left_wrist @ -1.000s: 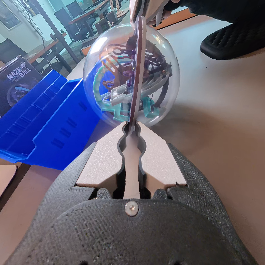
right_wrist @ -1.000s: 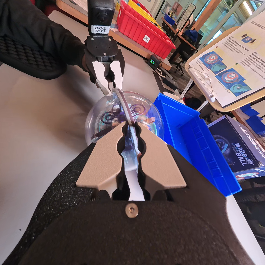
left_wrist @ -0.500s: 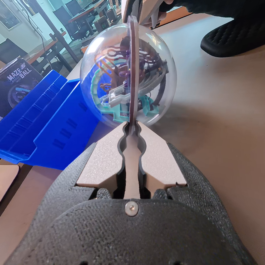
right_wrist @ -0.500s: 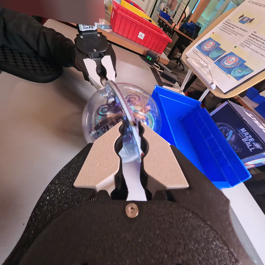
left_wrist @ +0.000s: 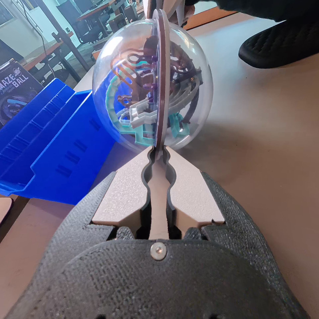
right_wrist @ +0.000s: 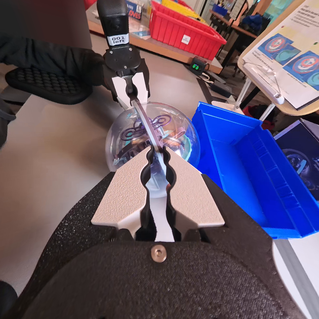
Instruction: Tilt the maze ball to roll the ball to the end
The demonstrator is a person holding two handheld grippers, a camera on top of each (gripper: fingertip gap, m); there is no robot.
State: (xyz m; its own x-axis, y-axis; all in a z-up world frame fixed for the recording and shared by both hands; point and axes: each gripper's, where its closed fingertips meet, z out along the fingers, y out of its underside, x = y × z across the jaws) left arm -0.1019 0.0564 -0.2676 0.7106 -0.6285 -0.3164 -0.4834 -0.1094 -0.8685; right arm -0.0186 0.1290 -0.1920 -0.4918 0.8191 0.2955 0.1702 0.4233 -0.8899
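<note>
The maze ball (left_wrist: 136,86) is a clear sphere with teal, grey, brown and purple tracks inside and a flat rim around its middle. It is held above the table between both grippers. My left gripper (left_wrist: 159,149) is shut on the rim at the near side. My right gripper (right_wrist: 158,149) is shut on the rim at the opposite side. In the right wrist view the ball (right_wrist: 131,136) shows with my left gripper (right_wrist: 132,99) on its far edge. My right gripper's fingers (left_wrist: 148,8) show at the top of the left wrist view. I cannot see the small ball inside.
A blue plastic bin (right_wrist: 250,164) stands right beside the sphere, also in the left wrist view (left_wrist: 43,138). A dark product box (left_wrist: 12,96) lies beyond it. A black chair armrest (left_wrist: 279,44), a red bin (right_wrist: 181,32) and a clipboard stand (right_wrist: 284,51) surround the table.
The sphere has rotated about the grip axis and shifted a little in both views. Both grippers stayed shut on its rim, and the left gripper's camera came back into the right view.
</note>
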